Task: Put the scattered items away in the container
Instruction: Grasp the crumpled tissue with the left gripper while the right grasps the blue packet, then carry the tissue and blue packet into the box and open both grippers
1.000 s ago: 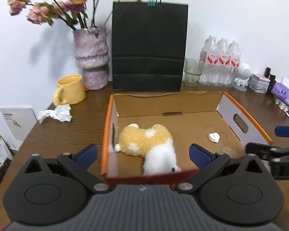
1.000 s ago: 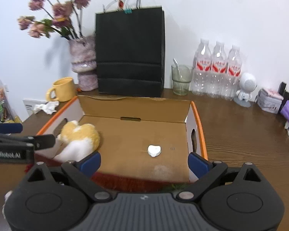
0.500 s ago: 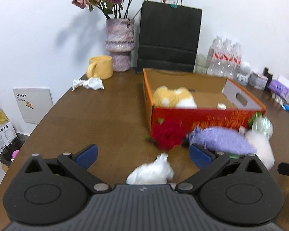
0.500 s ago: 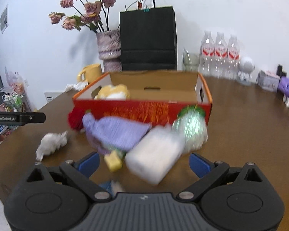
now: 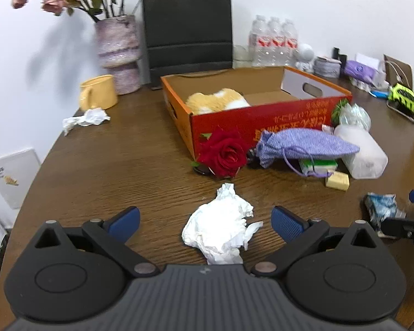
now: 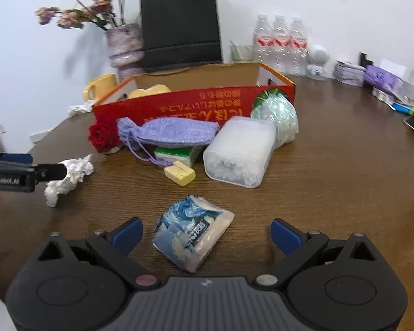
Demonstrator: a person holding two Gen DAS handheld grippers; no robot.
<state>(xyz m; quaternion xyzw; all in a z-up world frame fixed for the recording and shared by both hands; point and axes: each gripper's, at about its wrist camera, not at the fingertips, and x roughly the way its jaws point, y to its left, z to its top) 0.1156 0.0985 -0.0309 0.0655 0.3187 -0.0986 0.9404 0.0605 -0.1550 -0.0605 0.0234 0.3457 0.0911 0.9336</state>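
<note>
A red-and-orange cardboard box holds a yellow-and-white plush toy. In front of it lie a red rose, a purple knitted pouch, a green-and-white pack, a yellow eraser, a clear plastic tub and a shiny wrapped bundle. My left gripper is open, with a crumpled white tissue between its fingers. My right gripper is open around a blue tissue packet.
At the back stand a vase of dried roses, a black paper bag, a yellow mug, water bottles and a small white figure. Another crumpled tissue lies left. Assorted small items crowd the far right.
Both grippers have pulled back from over the box and dropped low to the table. The tissue now sits between the left fingers and the blue packet between the right fingers.
</note>
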